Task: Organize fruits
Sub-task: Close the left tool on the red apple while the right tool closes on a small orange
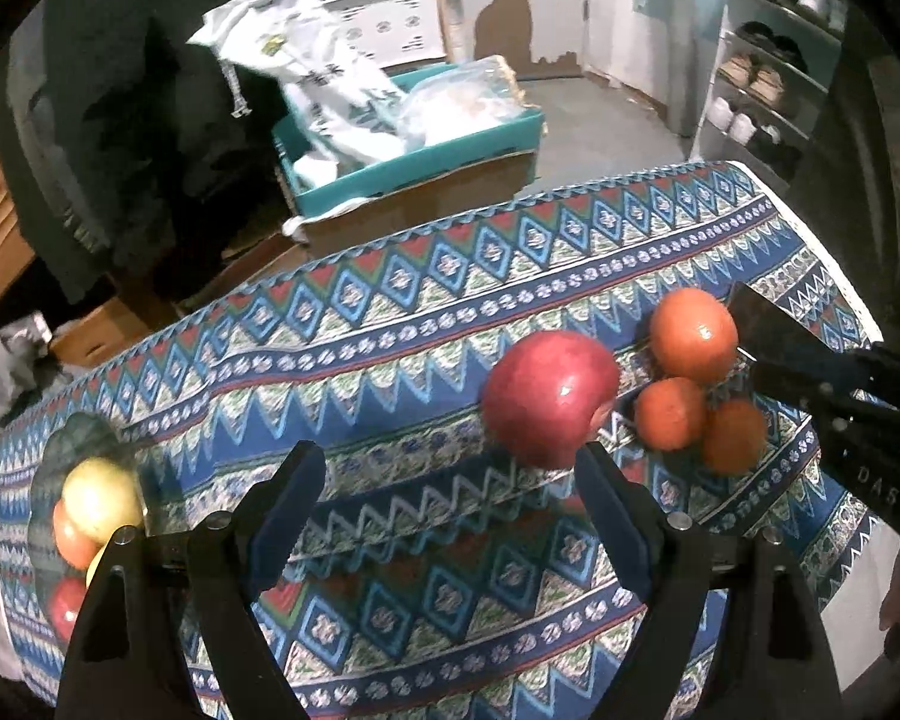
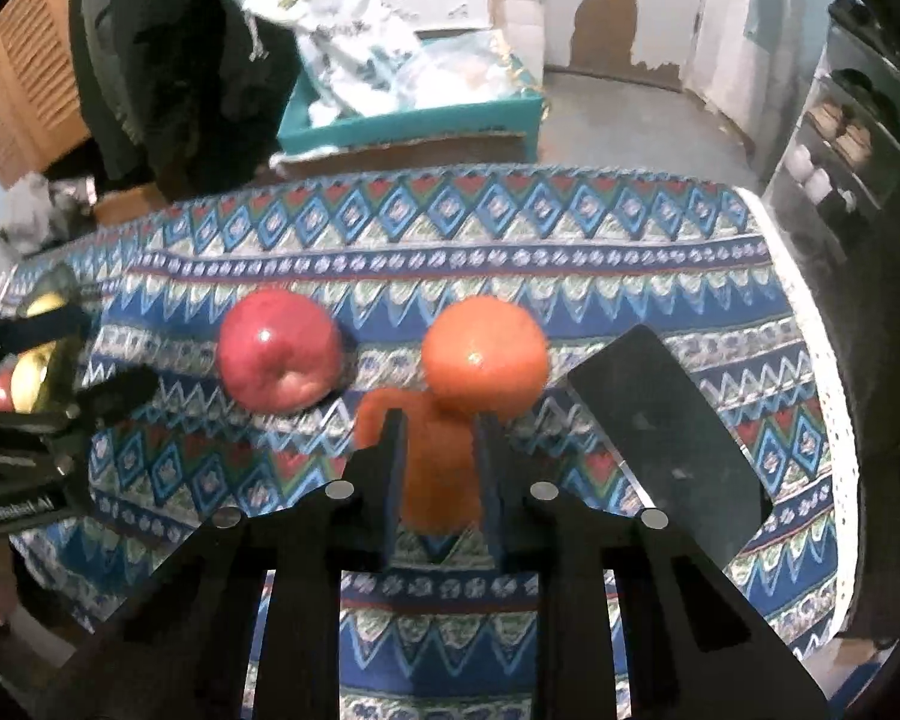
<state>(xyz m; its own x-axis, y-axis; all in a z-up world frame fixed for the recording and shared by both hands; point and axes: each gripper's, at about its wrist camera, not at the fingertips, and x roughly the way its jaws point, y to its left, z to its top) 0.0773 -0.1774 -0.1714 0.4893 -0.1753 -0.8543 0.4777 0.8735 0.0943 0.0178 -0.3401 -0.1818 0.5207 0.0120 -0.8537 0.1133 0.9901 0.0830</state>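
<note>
In the right wrist view my right gripper (image 2: 439,423) is shut on a small orange (image 2: 441,480), which looks blurred between the pads. A second small orange (image 2: 369,414) lies just left of the fingers. Beyond them a large orange (image 2: 483,354) and a red apple (image 2: 279,348) rest on the patterned tablecloth (image 2: 630,276). In the left wrist view my left gripper (image 1: 450,459) stands open with nothing between its fingers. The red apple (image 1: 549,399) sits just past its right fingertip. Three oranges (image 1: 693,336) cluster to the right of that apple.
A glass bowl (image 1: 84,438) at the table's left end holds a yellow-green apple (image 1: 102,498) and other fruit. A dark flat plate (image 2: 660,438) lies right of the oranges. A teal tray (image 1: 426,162) with bags sits on a box behind the table.
</note>
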